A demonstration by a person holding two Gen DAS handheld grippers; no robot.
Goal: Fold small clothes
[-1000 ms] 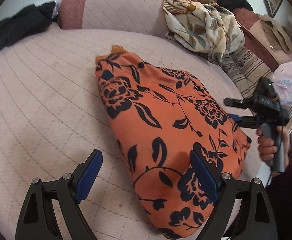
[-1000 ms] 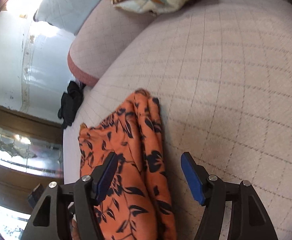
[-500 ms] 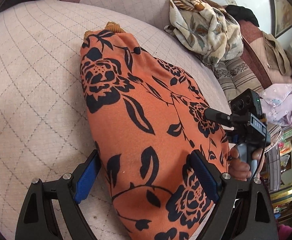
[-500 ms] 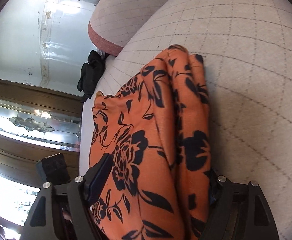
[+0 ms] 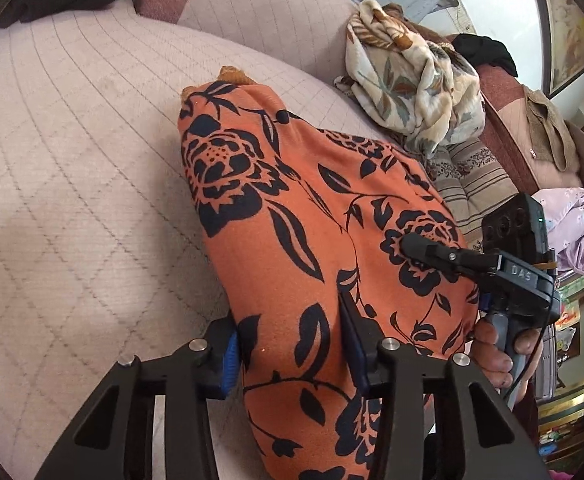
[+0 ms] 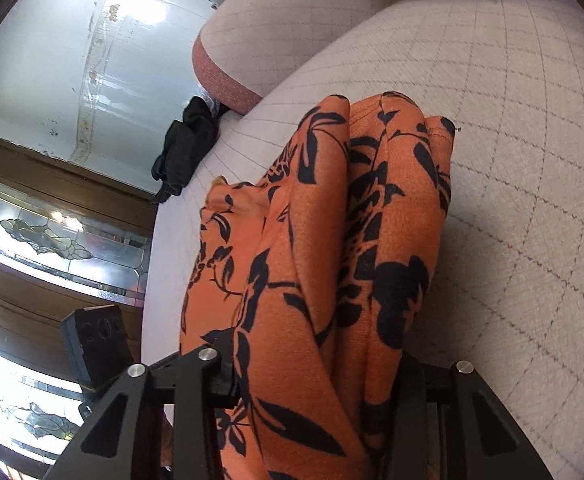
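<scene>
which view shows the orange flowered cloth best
The left wrist view: the orange flowered cloth lies spread along the pink cushion, most of its top surface visible. The right wrist view shows the same cloth close up, bunched in folds between the fingers.

One orange garment (image 5: 300, 248) with a black flower print lies on the one quilted pink cushion seat (image 5: 72, 200). Two claws are in view: the left claw (image 5: 292, 352) and the right claw (image 6: 312, 376), each with two fingers. One hand (image 5: 496, 352) shows, on the right claw's handle. One black cloth (image 6: 188, 144) sits at the seat's far edge. Beside the seat there is one cream leaf-print cloth (image 5: 412, 80), one striped cushion (image 5: 472, 184), one lilac cloth (image 5: 580, 224) and one framed picture (image 5: 568, 28).
</scene>
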